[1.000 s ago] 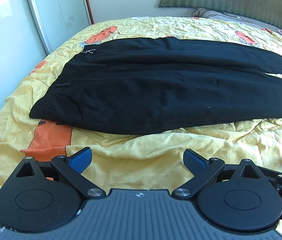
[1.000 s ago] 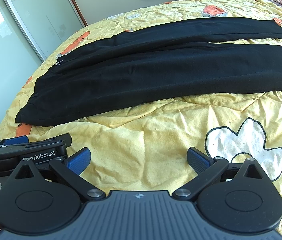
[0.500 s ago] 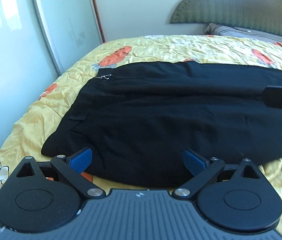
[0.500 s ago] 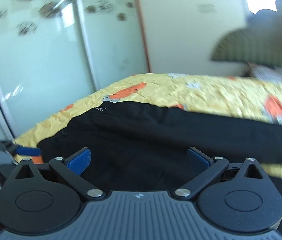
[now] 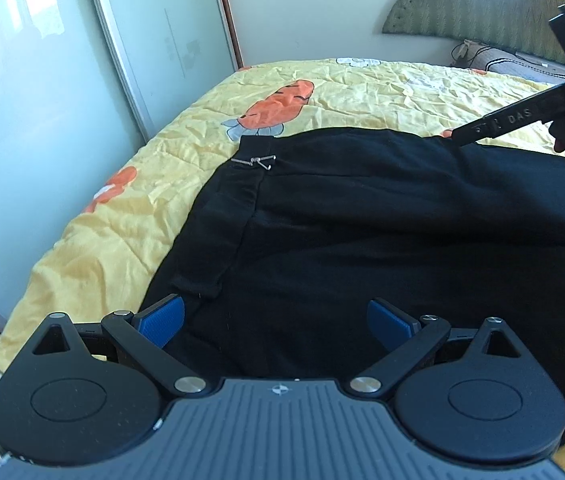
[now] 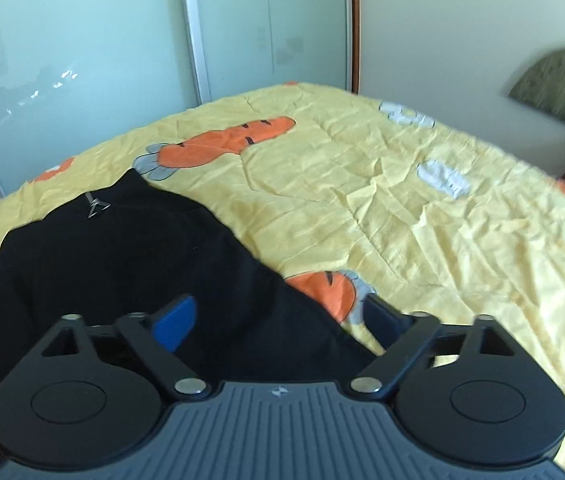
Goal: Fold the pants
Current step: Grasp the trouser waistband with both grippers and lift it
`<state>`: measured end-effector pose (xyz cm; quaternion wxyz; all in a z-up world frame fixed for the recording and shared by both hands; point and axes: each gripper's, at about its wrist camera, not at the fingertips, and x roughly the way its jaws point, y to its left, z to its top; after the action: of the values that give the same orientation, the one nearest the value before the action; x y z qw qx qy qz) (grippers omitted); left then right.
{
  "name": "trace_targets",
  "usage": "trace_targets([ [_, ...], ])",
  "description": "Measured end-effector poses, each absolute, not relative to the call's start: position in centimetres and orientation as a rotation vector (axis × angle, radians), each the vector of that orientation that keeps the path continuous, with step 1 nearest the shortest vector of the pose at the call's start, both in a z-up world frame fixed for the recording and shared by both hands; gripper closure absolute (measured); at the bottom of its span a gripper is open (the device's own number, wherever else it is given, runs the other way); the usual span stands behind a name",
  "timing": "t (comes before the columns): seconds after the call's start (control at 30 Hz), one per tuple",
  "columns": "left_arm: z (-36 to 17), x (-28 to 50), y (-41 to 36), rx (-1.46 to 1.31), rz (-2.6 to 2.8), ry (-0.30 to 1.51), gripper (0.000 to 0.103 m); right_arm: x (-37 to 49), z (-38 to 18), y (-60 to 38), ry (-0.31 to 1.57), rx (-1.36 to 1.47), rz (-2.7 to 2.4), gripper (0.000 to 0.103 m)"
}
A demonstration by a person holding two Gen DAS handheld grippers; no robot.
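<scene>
Both grippers hover over black pants (image 5: 382, 232) lying flat on a yellow bed (image 6: 422, 208): left gripper (image 5: 274, 316) wide open, right gripper (image 6: 278, 316) closing over the far edge, nothing pinched yet. Gripping the waistband likely comes next.

The left gripper (image 5: 274, 316) is hovering with fingers (image 5: 162, 318) spread wide above black pants (image 5: 362, 232) lying on the yellow bedspread (image 5: 122, 220); the right gripper (image 5: 502, 124) is reaching in.

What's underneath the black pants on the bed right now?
The black pants lie on a yellow bedspread printed with orange carrots; one carrot pokes out from under the pants' edge. Whatever part of the print lies beneath the fabric is covered and cannot be seen.
</scene>
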<state>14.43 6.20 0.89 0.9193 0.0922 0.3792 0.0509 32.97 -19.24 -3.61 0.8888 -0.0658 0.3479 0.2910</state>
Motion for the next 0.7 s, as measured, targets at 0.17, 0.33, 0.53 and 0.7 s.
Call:
trace_targets([
  [0.17, 1.1, 17.7, 6.4, 0.191, 0.105, 0.797, 0.003, 36.6, -5.4, -19.1, 0.83, -0.134, 0.681, 0.047],
  [0.33, 1.6, 21.6, 7.2, 0.089, 0.076, 0.819, 0.003, 34.1, -4.7, -18.1, 0.762, -0.285, 0.693, 0.097],
  [0.53, 2.8, 27.0, 10.2, -0.257, 0.013, 0.861, 0.006, 24.6, -3.1, -14.7, 0.462, -0.647, 0.643, 0.097],
  [0.7, 2.7, 29.6, 13.1, -0.622, -0.072, 0.896, 0.005, 16.5, -3.7, -13.0, 0.332, -0.822, 0.693, 0.097],
])
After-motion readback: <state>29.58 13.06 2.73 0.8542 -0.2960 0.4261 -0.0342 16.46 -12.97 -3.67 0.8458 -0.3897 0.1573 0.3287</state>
